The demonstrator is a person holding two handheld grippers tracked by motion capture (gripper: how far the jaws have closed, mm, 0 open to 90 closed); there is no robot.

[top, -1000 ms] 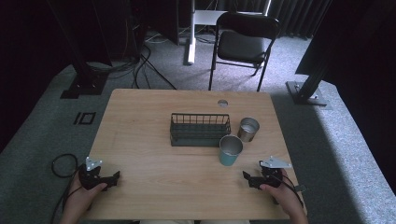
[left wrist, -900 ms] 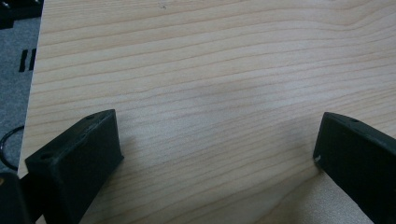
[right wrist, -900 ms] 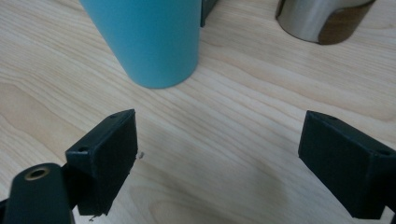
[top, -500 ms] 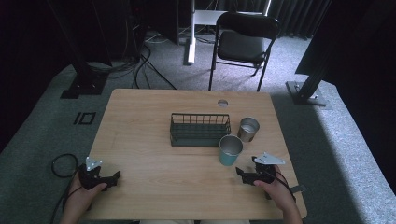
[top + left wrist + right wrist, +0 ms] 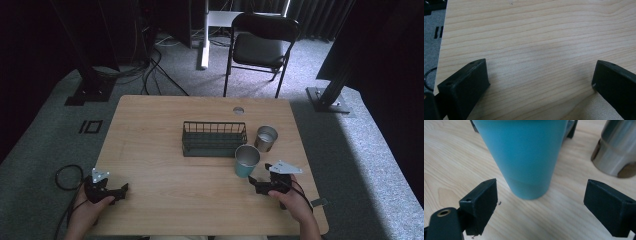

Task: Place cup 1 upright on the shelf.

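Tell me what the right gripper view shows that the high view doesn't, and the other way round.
Right gripper view alone: the blue cup's narrow foot on the wood, just ahead of the wide-apart jaws of the right gripper, not touching them. High view alone: the wire basket whole, the left gripper at the table's near left, a folding chair. Both: the blue cup, the steel cup, the wooden top.

The tall teal tapered metal cup (image 5: 246, 161) stands upright on the table — open mouth up (silvery inside), just before the wire basket.
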